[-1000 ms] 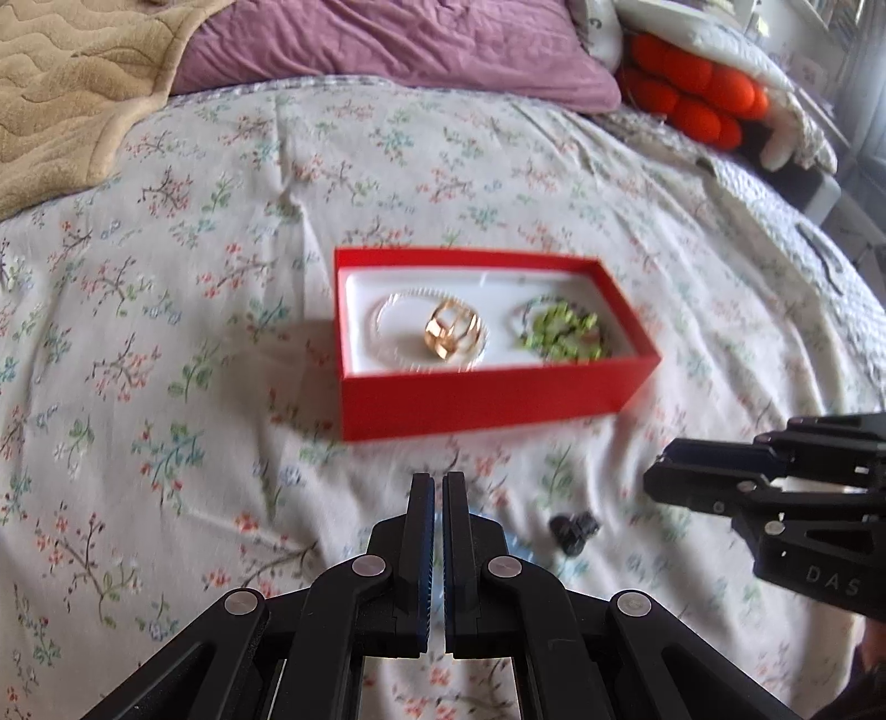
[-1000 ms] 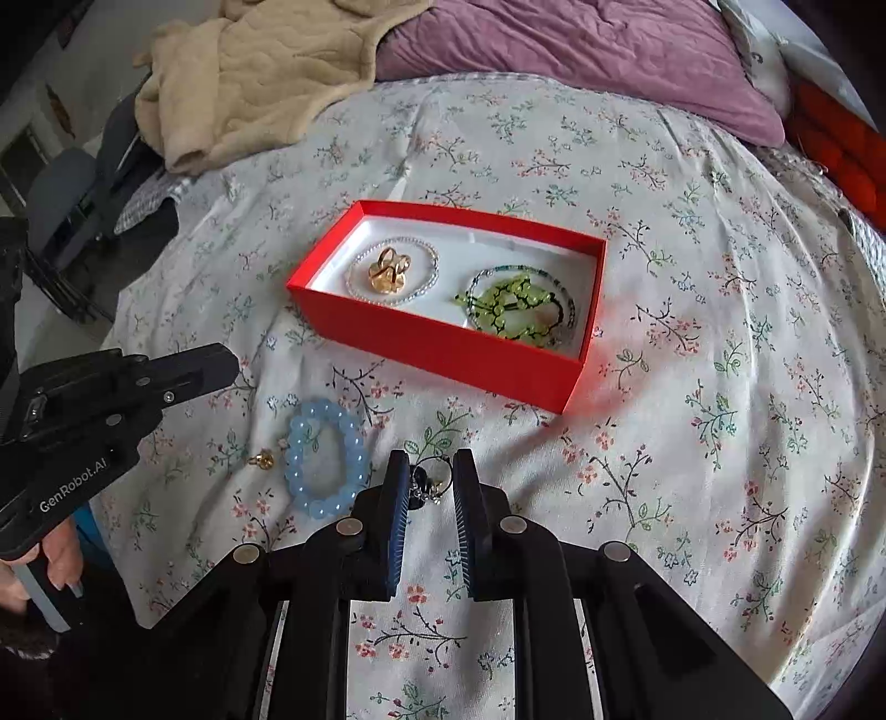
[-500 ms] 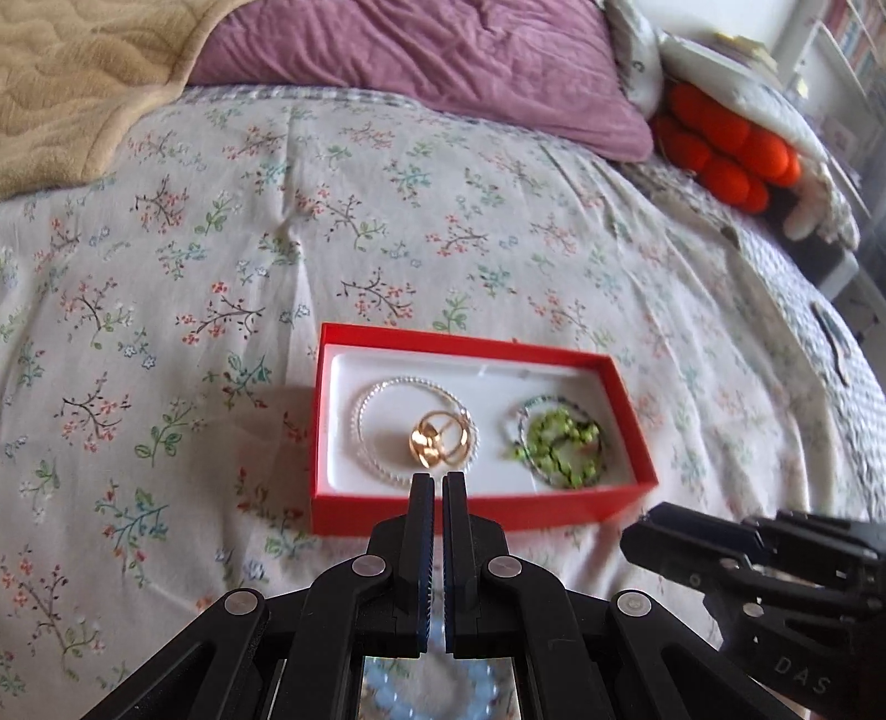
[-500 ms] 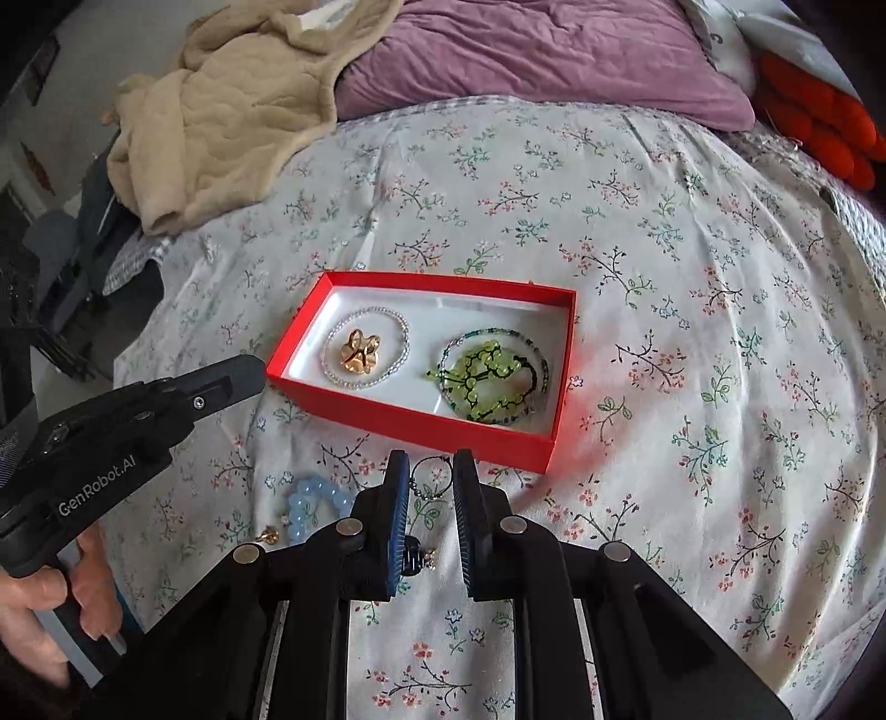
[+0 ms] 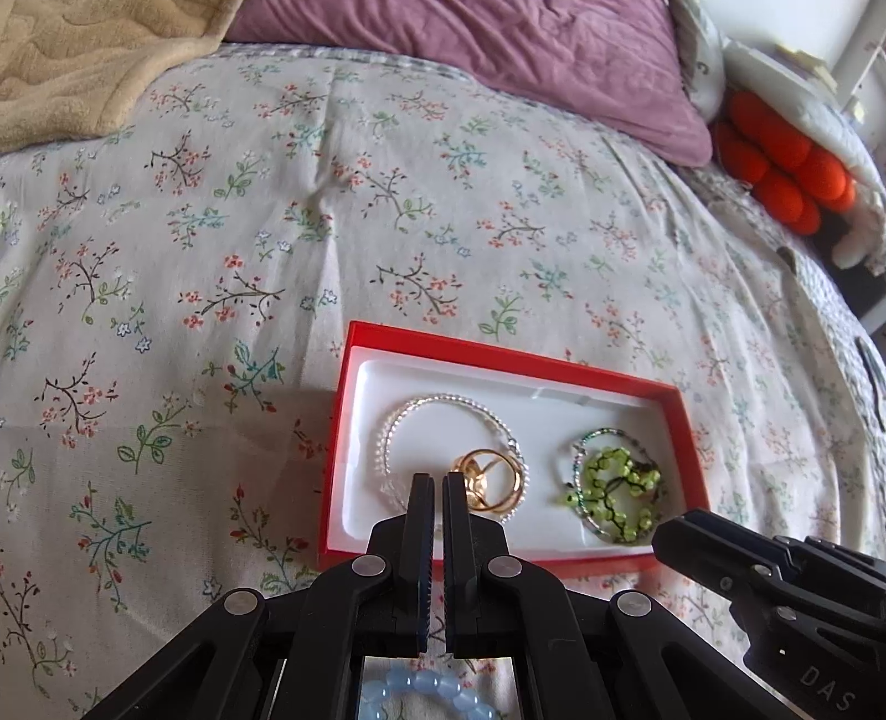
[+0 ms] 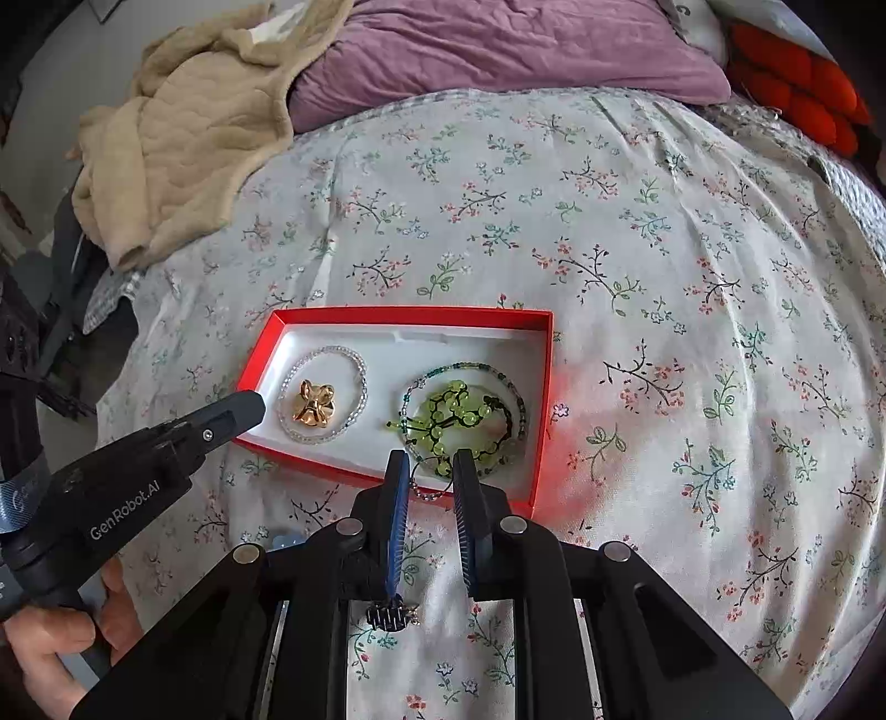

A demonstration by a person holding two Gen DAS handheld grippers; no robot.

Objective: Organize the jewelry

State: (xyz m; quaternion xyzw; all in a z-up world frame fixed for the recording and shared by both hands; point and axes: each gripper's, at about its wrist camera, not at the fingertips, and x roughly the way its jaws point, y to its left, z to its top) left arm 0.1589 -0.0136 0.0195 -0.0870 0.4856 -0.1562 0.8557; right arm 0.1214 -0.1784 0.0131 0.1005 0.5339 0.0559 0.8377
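Observation:
A red jewelry box (image 5: 501,351) (image 6: 412,314) lies on the flowered bedspread. It holds a clear bead bracelet (image 5: 443,404) (image 6: 354,360), a gold ornament (image 5: 493,482) (image 6: 314,403) and a green bead bracelet (image 5: 614,487) (image 6: 459,412). My right gripper (image 6: 431,476) is shut on a small beaded hoop (image 6: 429,487) with a dark charm (image 6: 387,615) hanging below, held over the box's near edge. My left gripper (image 5: 434,487) is shut and empty above the box's near left side. A light blue bead bracelet (image 5: 426,692) lies on the bedspread under it.
A purple pillow (image 5: 498,50) (image 6: 498,50) and a beige blanket (image 5: 83,61) (image 6: 188,133) lie at the head of the bed. An orange plush (image 5: 786,160) (image 6: 797,88) sits at the far right. A hand (image 6: 50,653) holds the left gripper's handle.
Both grippers have moved forward toward the box. The right gripper has lifted the hoop with its charm off the bedspread and carried it to the box's near edge.

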